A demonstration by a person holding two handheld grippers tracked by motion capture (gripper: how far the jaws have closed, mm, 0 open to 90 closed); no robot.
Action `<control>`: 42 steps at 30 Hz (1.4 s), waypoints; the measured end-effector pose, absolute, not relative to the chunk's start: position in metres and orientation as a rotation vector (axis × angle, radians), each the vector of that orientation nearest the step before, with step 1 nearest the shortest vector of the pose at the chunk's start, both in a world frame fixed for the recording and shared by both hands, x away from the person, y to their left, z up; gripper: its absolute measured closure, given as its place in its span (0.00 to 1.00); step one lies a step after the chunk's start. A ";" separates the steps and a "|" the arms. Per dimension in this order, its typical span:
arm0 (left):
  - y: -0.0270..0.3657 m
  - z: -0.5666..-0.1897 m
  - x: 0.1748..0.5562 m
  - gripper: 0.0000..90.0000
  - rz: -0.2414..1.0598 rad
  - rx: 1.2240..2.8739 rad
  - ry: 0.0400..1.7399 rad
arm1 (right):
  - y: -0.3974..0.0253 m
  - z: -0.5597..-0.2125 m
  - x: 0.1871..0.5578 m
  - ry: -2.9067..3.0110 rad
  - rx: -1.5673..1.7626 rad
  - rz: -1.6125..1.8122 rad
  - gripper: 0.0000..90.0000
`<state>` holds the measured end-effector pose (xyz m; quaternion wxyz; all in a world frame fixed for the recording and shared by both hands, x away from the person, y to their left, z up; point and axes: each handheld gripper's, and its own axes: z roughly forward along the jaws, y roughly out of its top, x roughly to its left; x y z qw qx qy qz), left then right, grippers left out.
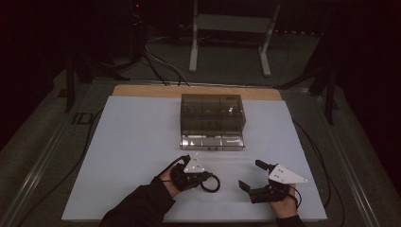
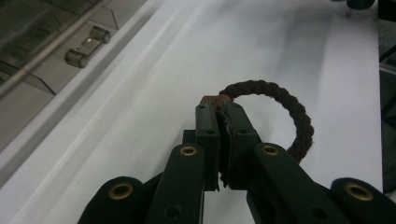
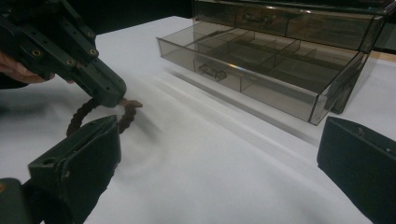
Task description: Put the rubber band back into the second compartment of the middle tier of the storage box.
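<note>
**Braided ring pinched, open drawer ahead**

The left hand-held gripper (image 2: 218,109) has its jaws pressed together on a dark braided ring (image 2: 285,109), pinching it at the small brownish joint so that the loop hangs out to one side of the fingertips. In the high view the ring (image 1: 211,182) sits low over the white desk (image 1: 132,156), just in front of the person's left hand. The right hand-held gripper (image 3: 219,154) stands spread wide and holds nothing, near the left one.

Farther out, a smoky clear drawer box (image 1: 213,111) stands at the middle of the desk with its bottom drawer (image 3: 261,70) pulled out, its divided compartments looking bare.

The step in hand appears to be carrying the ring to that drawer. To do it well, I would keep the pinch firm on the joint, since the loop is floppy and can swing. Lift enough that the hanging loop clears the drawer's front wall, stop over one compartment rather than over a divider, lower the loop inside, and only then release. The right hand-held gripper could steady the box.
</note>
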<state>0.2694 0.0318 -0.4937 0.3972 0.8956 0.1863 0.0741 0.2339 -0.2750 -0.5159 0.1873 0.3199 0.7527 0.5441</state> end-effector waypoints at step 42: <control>0.035 -0.453 0.287 0.97 0.239 2.245 0.455 | -0.275 -0.514 0.232 2.115 0.884 1.529 0.00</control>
